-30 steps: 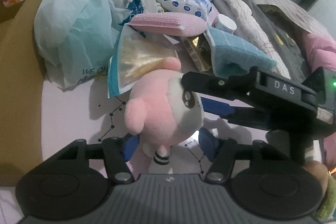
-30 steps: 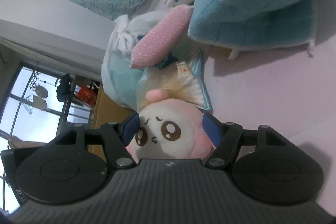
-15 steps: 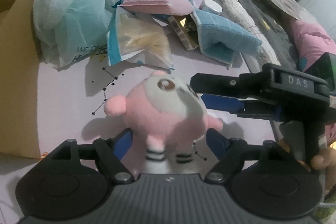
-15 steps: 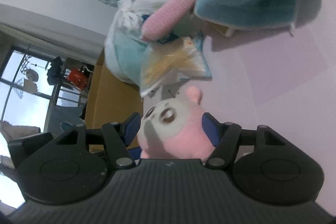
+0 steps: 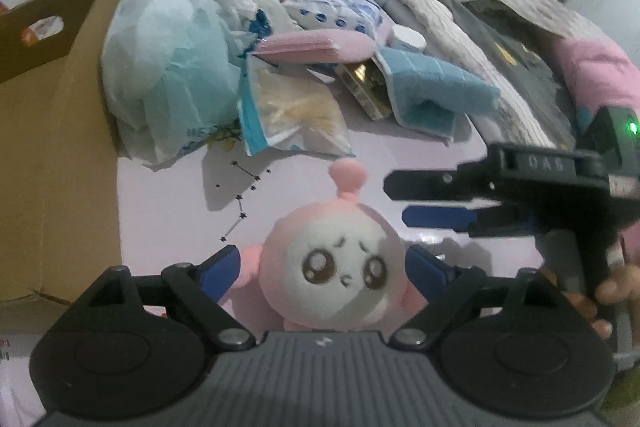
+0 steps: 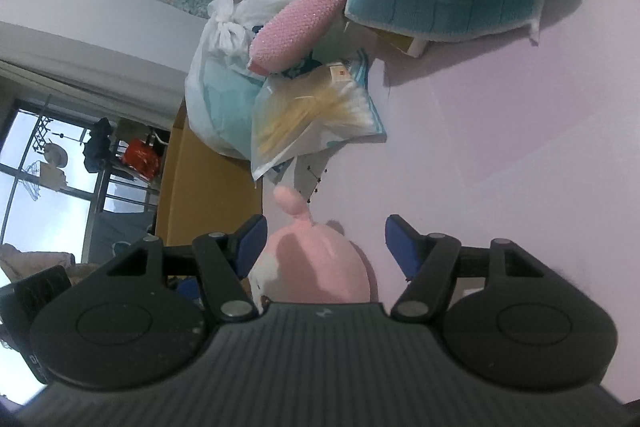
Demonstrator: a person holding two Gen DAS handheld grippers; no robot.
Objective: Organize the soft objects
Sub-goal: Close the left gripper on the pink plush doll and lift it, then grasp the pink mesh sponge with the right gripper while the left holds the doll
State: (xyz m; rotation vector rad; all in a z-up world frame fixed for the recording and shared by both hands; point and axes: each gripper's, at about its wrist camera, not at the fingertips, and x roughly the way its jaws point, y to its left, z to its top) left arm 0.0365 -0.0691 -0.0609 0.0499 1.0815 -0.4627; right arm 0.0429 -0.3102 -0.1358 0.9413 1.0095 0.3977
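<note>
A pink plush toy (image 5: pixel 336 267) with a white face sits between the blue pads of my left gripper (image 5: pixel 324 267), which is shut on it, face towards the camera. My right gripper (image 5: pixel 436 199) shows at the right of the left wrist view, open and drawn back from the toy. In the right wrist view the toy (image 6: pixel 316 259) lies against the left pad of the right gripper (image 6: pixel 326 239), with a gap to the right pad. A pink pad (image 5: pixel 316 45) and a blue folded cloth (image 5: pixel 436 95) lie in the pile behind.
A brown cardboard box (image 5: pixel 52 147) stands at the left. A white and teal plastic bag (image 5: pixel 168 75), a packet of cotton swabs (image 5: pixel 288 111), wipes packs (image 5: pixel 340 11) and a gold box (image 5: pixel 364 87) crowd the pink tabletop (image 5: pixel 168 211). Bedding (image 5: pixel 500 39) lies at the right.
The plush has turned to face the left camera and settled between the left pads. The right gripper has let it go and pulled back to the right.
</note>
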